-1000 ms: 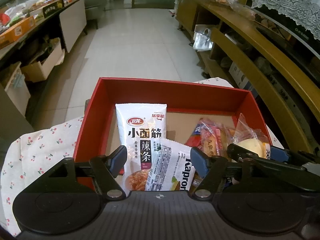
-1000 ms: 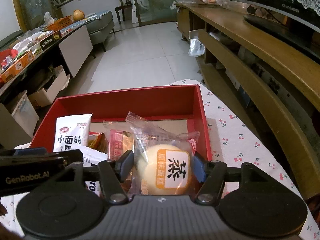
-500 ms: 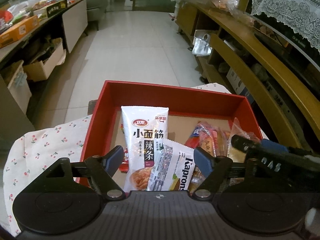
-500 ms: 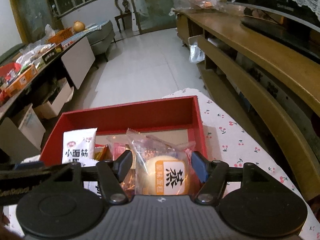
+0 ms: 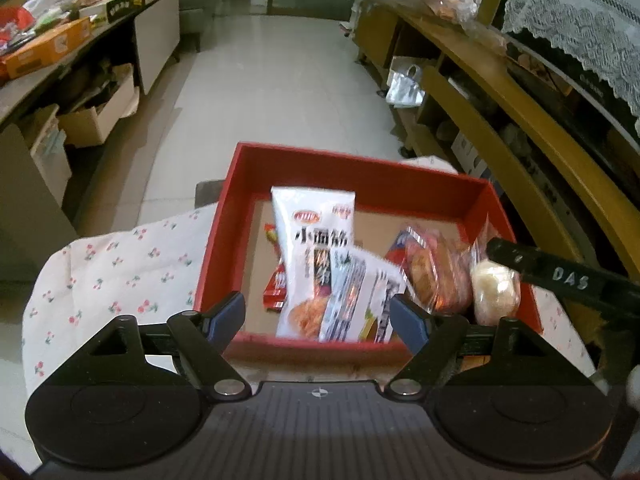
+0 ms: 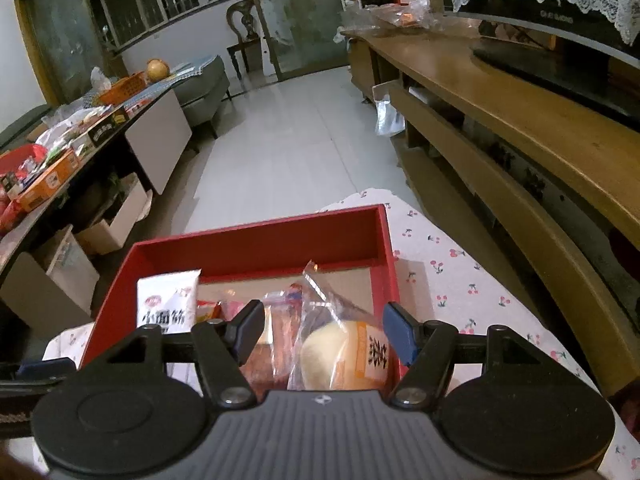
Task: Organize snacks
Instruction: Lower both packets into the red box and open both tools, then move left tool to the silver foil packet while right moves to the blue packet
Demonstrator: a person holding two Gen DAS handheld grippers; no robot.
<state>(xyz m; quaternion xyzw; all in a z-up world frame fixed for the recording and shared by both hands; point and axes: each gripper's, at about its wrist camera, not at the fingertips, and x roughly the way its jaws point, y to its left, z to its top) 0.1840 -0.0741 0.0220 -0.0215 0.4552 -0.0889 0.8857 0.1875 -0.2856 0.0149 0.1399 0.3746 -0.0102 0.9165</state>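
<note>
A red box (image 5: 360, 176) (image 6: 260, 248) holds several snacks. In it lie a white spicy-strip packet (image 5: 312, 240) (image 6: 168, 304), a white Kaprons packet (image 5: 360, 296), a clear pack of orange pastries (image 5: 436, 276) (image 6: 276, 340) and a wrapped pale bun (image 5: 494, 296) (image 6: 344, 352). My left gripper (image 5: 318, 314) hovers over the box's near edge. Its jaws are opening, and the Kaprons packet lies below them untouched. My right gripper (image 6: 324, 324) is open above the bun, its pads apart from the wrapper. Its black finger (image 5: 560, 280) shows in the left wrist view.
The box sits on a cherry-print cloth (image 5: 120, 272) (image 6: 460, 280). A long wooden bench (image 6: 520, 128) runs along the right. A cluttered counter (image 5: 48, 48) with cardboard boxes under it lines the left. Tiled floor (image 5: 272, 80) lies beyond.
Both grippers have drawn back and risen from the box. The left jaws have spread wider. The Kaprons packet and the bun stay in the box.
</note>
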